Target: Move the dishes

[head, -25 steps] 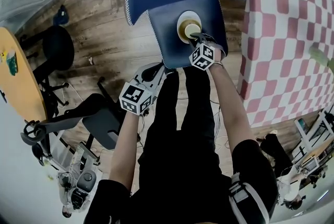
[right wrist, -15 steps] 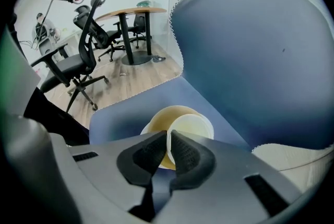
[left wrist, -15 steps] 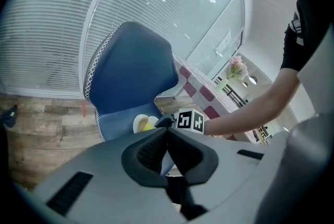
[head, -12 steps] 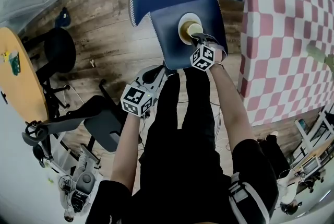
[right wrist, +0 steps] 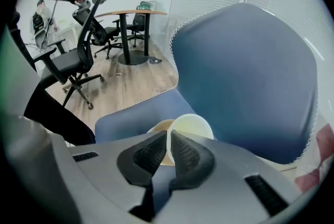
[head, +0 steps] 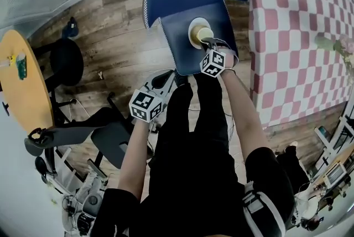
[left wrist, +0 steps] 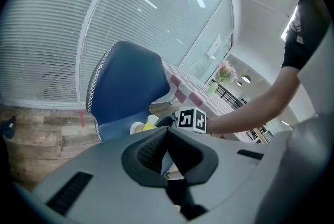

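Note:
A pale yellow cup [head: 203, 32] [right wrist: 194, 125] is over a white plate [head: 192, 31] [right wrist: 158, 128] on the seat of a blue chair [head: 182, 51] [right wrist: 130, 113]. My right gripper [head: 206, 41] [right wrist: 169, 134] points steeply down at it. Its jaws have just been closing and are shut on the cup's rim, with the wall between the pads. My left gripper [head: 165, 80] [left wrist: 167, 130] hangs below and left of the seat's front edge, shut and empty. The left gripper view shows the cup [left wrist: 150, 125] beside the right gripper's marker cube [left wrist: 192, 118].
A table with a red-and-white checked cloth [head: 298, 37] stands right of the chair, with a vase of flowers [head: 332, 42] on it. A round wooden table [head: 22, 87] and black office chairs [head: 66, 56] [head: 105, 125] stand on the wooden floor at the left.
The right gripper's jaws have tightened on the cup's rim and the gripper has risen a little with it. The left gripper has also come up slightly.

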Motion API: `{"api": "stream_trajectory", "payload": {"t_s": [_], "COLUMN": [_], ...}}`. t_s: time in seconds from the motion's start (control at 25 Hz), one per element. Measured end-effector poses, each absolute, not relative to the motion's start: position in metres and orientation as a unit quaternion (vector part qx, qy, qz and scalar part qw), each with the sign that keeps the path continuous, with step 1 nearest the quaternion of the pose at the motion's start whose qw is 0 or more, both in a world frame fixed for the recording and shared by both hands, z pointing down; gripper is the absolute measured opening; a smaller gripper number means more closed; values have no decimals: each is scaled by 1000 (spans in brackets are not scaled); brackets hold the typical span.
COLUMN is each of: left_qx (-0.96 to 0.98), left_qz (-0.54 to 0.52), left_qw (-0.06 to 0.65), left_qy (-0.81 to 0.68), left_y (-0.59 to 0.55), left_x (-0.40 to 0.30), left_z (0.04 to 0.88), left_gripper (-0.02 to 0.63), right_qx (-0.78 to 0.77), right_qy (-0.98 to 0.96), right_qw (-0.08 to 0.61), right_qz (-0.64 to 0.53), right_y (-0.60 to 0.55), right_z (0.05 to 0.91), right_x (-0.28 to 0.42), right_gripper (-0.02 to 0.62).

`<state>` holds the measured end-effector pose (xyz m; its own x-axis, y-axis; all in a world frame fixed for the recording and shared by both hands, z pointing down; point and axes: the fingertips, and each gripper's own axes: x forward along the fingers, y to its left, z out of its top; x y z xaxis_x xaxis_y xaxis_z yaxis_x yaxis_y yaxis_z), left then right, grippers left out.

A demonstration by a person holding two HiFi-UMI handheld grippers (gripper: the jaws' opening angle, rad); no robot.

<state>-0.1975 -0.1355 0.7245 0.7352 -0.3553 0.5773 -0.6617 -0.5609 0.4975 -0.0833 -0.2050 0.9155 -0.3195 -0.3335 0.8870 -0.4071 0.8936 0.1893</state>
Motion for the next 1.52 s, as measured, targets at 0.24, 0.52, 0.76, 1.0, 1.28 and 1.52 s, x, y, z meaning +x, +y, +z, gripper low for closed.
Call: {"api": "stream_trajectory", "payload": {"t_s": [0.24,0.52,0.76,1.0,1.28,1.52], "left_qx": [870,884,892,902,912,922], "left_qz": [209,205,201,198,194,194], "left_qw": [345,324,315,314,303,282], "left_qy": [-282,-267,-255,-220,-196,-181], "left_y": [-108,-88,-69,-54,-49,-43], "left_x": [-202,-216,-227,-225,-208,-191], "left_z": [684,642,621,606,584,564], "left_gripper": [21,21,21,21,21,21], "right_qx": [242,259,272,292,321,353], "right_qy": [-806,-797,-789,-775,-761,-743], "right_qw": [539,546,550,560,564,568], "right_qz": [25,6,-2,-18,-16,-16], "right_y": [-187,-169,-155,-143,-120,-107], "right_z": [864,805,766,723,683,654], "right_x": [-87,-93,-97,-88,-56,-16], "right_gripper": [38,38,38,38,38,38]}}
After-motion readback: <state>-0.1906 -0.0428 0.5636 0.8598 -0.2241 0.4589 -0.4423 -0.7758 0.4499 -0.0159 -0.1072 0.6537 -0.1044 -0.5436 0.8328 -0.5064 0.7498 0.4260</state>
